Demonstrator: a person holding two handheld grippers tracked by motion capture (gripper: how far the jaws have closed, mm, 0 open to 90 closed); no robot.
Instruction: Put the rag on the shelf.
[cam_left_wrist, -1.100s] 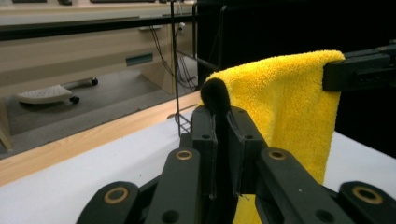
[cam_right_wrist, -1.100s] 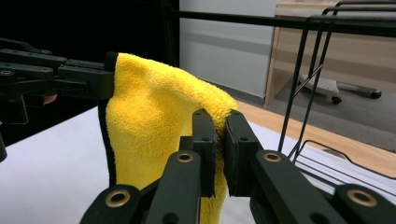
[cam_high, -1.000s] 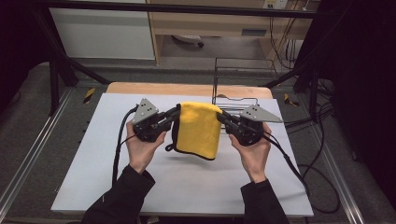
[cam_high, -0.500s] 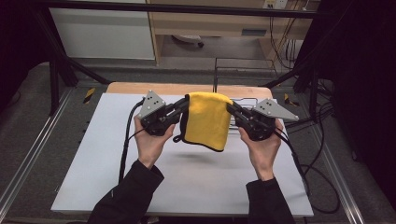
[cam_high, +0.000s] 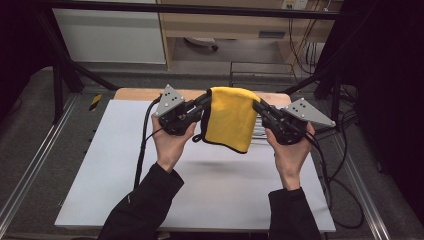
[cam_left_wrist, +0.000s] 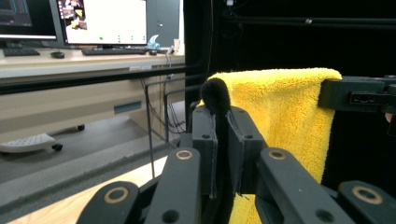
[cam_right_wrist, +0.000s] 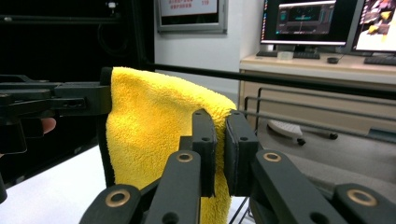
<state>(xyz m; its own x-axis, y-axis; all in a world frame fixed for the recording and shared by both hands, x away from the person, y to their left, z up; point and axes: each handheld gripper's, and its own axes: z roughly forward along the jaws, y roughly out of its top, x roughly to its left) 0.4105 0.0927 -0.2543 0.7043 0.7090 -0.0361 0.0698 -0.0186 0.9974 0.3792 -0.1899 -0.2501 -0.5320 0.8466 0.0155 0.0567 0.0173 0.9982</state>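
High view: above the white table (cam_high: 125, 165), the left gripper (cam_high: 204, 103) and right gripper (cam_high: 259, 108) each pinch a top corner of the yellow cloth (cam_high: 229, 119), which hangs between them, lifted clear of the table. In both gripper views, the jaws are clamped narrow on the cloth. Beyond, monitors (cam_right_wrist: 308, 21) sit on a desk; their writing is too small to read.

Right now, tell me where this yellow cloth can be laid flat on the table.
The white mat lies bare between the two forearms, right beneath the hanging yellow cloth, and along its left side beyond the left gripper. It is tighter at the far edge, where a wire rack stands near the right gripper.
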